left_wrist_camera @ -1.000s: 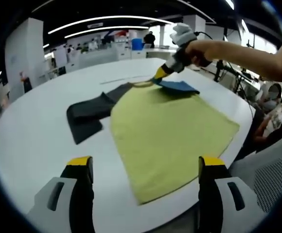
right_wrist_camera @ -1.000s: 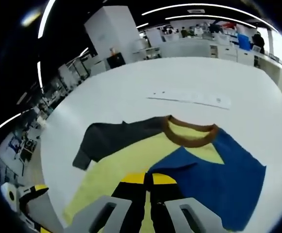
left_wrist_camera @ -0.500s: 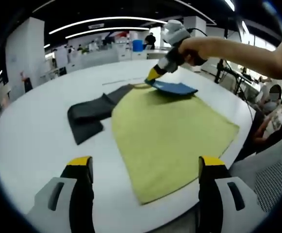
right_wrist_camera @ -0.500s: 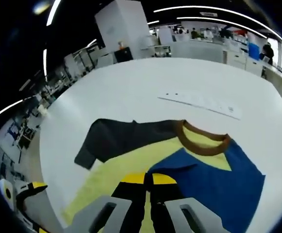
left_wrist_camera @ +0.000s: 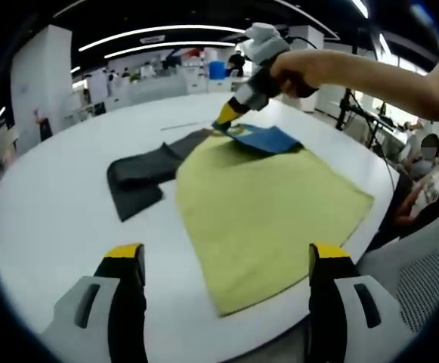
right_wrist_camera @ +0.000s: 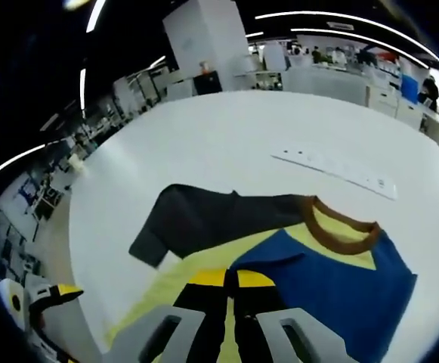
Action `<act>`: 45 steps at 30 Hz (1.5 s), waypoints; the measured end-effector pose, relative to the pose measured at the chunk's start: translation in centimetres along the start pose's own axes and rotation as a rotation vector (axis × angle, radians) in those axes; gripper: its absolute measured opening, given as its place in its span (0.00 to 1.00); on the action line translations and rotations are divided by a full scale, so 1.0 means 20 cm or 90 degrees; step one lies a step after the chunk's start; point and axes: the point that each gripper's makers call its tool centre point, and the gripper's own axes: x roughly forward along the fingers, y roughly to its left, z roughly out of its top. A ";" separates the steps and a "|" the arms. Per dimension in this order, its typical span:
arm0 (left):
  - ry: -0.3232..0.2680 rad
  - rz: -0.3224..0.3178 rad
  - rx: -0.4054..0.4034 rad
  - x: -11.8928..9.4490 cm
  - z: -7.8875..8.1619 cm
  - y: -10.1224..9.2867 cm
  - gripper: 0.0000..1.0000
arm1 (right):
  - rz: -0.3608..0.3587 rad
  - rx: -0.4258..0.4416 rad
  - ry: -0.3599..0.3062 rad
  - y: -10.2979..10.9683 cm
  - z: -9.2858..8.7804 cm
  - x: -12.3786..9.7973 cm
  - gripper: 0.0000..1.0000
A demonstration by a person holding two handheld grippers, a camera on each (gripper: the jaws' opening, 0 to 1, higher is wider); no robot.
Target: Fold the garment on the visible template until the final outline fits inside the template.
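My right gripper has carried the pinched blue sleeve further across; left gripper gapes wide.

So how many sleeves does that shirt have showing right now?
2. The grey sleeve lies spread flat on the white table. The blue sleeve is folded over the yellow body, pinched by the right gripper.

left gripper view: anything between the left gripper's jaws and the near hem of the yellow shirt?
Nothing. In the left gripper view, bare white table separates the open left gripper from the shirt; the hem's near corner reaches between the jaws, untouched.
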 end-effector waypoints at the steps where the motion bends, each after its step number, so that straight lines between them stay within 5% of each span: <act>1: 0.000 0.000 0.000 0.00 0.00 0.00 0.86 | 0.001 0.000 0.000 0.00 0.00 0.00 0.00; 14: -0.003 0.009 -0.004 -0.01 0.00 0.01 0.87 | 0.039 -0.027 0.017 0.09 -0.07 0.13 0.00; 18: -0.009 0.013 -0.005 -0.02 0.01 0.02 0.89 | 0.060 -0.014 -0.003 0.13 -0.05 0.13 0.16; 22: -0.009 0.018 -0.002 -0.03 0.01 0.03 0.90 | 0.070 -0.034 -0.006 0.14 -0.05 0.11 0.21; 27: -0.011 0.023 0.000 -0.03 0.02 0.04 0.92 | 0.042 -0.081 -0.008 0.06 -0.06 0.07 0.40; 29: -0.007 0.023 0.002 -0.03 0.02 0.04 0.93 | 0.021 -0.100 -0.002 0.00 -0.08 0.04 0.41; 38: -0.013 0.018 0.008 -0.02 0.03 0.03 0.97 | 0.034 -0.031 -0.026 -0.15 -0.16 -0.04 0.62; 45: -0.007 0.016 0.023 -0.02 0.04 0.01 0.98 | -0.008 -0.033 -0.039 -0.30 -0.21 -0.13 0.70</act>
